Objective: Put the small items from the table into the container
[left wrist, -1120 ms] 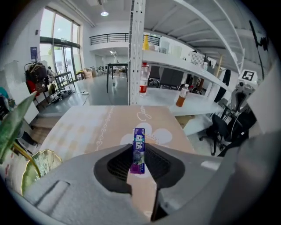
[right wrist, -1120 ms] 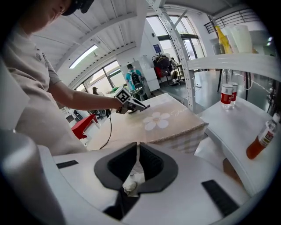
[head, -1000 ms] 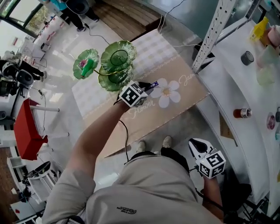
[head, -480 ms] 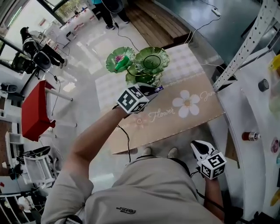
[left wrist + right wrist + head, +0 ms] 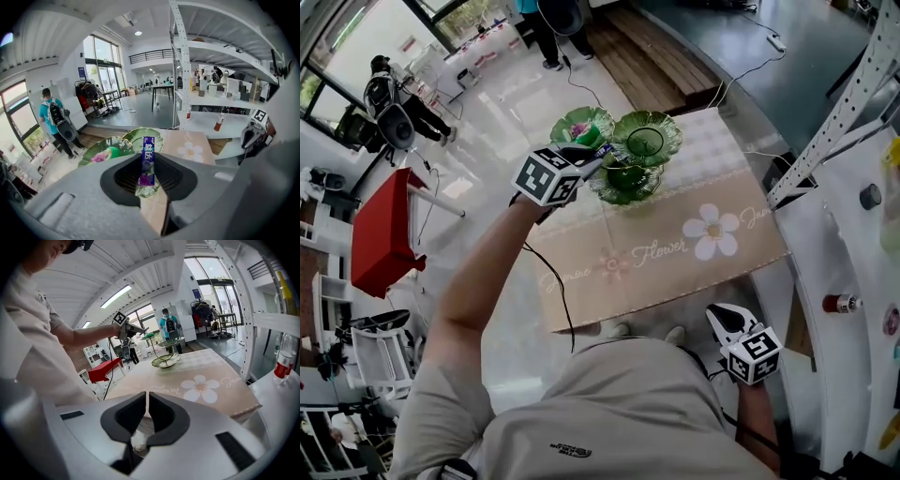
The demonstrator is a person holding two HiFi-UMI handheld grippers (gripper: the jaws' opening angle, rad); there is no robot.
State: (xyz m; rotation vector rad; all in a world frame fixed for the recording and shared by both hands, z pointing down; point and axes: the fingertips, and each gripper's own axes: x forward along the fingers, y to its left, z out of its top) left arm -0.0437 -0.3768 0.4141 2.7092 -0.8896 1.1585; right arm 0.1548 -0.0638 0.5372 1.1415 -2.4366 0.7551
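My left gripper is shut on a slim purple gum pack, which stands on end between the jaws. It hangs over a green tiered dish stand at the far end of the beige flower tablecloth. The stand's left dish holds a pink and a green item. In the left gripper view the dishes lie just beyond the pack. My right gripper is shut with nothing between its jaws and is held low by the person's hip. In its own view the right gripper faces the table and the distant stand.
A white shelf at the right carries a red-capped bottle and a tape roll, behind a perforated metal post. A red stool stands on the floor at the left. People with gear stand farther back.
My left gripper has risen and swung left with the purple pack, from in front of the stand to over its dishes. The right gripper has barely shifted.
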